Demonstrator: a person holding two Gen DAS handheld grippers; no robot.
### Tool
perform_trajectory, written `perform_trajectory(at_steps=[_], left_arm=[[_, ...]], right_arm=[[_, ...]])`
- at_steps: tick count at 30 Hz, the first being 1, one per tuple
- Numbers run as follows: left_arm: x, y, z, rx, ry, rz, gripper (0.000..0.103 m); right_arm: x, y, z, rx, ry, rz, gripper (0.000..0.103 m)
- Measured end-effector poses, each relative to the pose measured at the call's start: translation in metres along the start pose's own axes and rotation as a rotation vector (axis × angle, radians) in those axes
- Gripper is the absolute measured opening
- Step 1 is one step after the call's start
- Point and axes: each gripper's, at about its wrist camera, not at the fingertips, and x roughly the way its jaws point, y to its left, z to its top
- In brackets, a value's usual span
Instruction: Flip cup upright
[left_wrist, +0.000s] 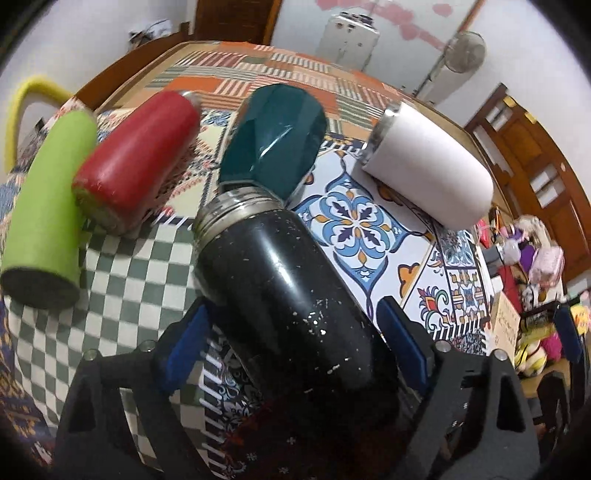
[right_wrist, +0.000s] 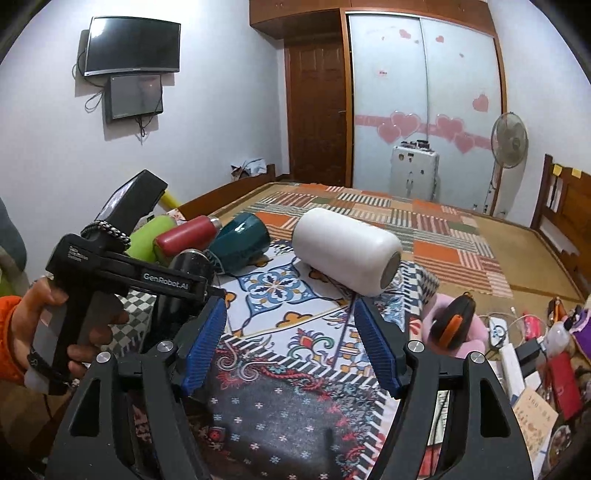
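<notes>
**Black flask between left jaws**

Black flask is lying tilted on the patterned cloth, between the left gripper jaws, which are standing released around it. Right gripper is hovering with jaws spread, gripping nothing.

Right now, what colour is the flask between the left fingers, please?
Black flask, white-flecked; clearest in left wrist view.

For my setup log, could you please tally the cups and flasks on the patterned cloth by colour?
Green: 1
Red: 1
Teal: 1
White: 1
Black: 1, lying between the pads of the left tool
Total: 5
</notes>
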Motion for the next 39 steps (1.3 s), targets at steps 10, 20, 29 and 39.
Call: perform_trajectory(at_steps=[10,20,29,39], left_arm=[[-0.019,0.0,-0.011,0.052,-0.019,-0.027,0.069],[-0.081,-0.011,-0.03,0.179,-0.18,-0.036,0.066],[-0.143,-0.02,-0.054,0.294,-0.358,-0.039,0.065],[-0.17,-0.028,-0.04,0.338,-0.501,-0.036,0.064]], right_arm=[[-0.012,-0.002,0.003,0.014,-0.013,-0.012,0.069],[-0.022,0.002,0.009,0.024,-0.044,-0.018,0.069],[-0.034,0.008,0.014,0.026,-0.095,-0.01,0.079],[-0.032,0.015,0.021,0.047,-0.142,-0.011,0.084]])
